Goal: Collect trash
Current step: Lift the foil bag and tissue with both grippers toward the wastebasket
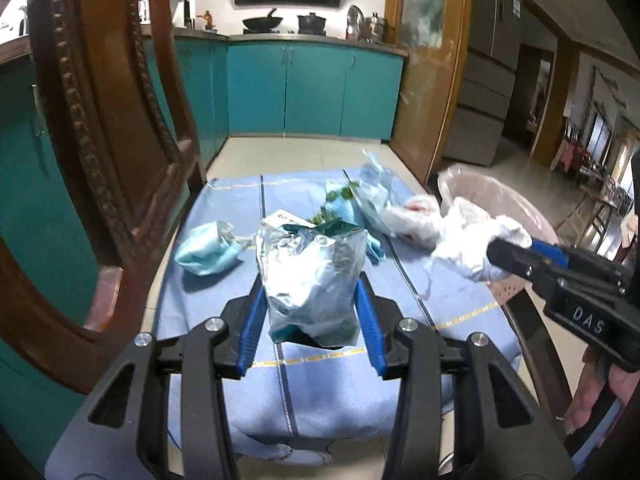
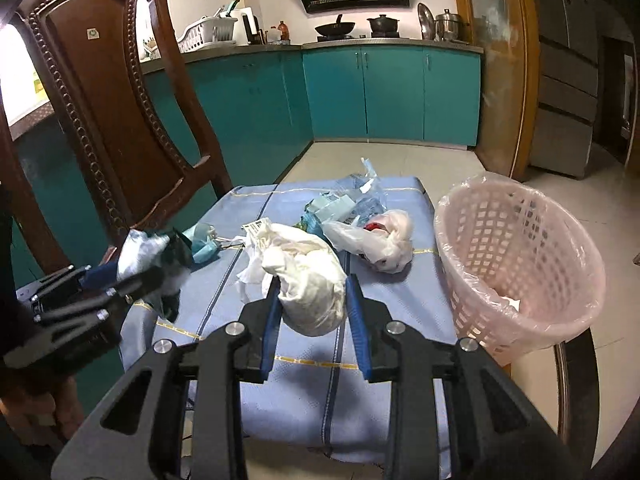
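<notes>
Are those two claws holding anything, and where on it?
Left claw pinches a crumpled foil snack bag by its sides; right claw squeezes a white tissue wad at its lower end.

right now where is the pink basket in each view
Left wrist: pink basket at right of centre, partly hidden behind the right gripper and its white wad.
Right wrist: basket in full at right edge of the blue cloth.
Shared landmark: black wok.

Dim, fisheye-warped, slight motion blur
</notes>
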Available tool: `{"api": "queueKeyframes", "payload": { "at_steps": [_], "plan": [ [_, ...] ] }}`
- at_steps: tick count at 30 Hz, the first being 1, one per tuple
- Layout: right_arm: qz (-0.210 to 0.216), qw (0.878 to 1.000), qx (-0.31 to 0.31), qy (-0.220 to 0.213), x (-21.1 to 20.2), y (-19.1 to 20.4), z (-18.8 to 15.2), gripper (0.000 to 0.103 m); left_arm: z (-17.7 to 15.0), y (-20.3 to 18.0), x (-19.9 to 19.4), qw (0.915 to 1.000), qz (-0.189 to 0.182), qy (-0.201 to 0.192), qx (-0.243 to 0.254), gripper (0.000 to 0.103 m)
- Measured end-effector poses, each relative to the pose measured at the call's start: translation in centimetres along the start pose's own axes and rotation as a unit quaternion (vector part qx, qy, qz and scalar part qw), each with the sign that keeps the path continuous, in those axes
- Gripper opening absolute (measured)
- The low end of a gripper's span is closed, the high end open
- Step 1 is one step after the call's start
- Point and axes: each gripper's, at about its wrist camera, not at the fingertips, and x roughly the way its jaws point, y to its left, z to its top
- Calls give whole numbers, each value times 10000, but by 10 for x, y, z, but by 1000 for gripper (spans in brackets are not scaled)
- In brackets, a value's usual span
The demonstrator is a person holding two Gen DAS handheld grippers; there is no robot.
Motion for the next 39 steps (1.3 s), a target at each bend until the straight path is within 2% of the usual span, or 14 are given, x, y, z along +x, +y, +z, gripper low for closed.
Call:
{"api": "queueKeyframes", "payload": {
  "at_steps": [10,39],
  "plan": [
    [34,9999,-6,97,5,2,-3,32,-6,2,8,9998,188,83,-28,44],
    [18,9997,-62,254,15,2,-5,32,-5,5,6,9997,220,99,-62,44]
  ]
}}
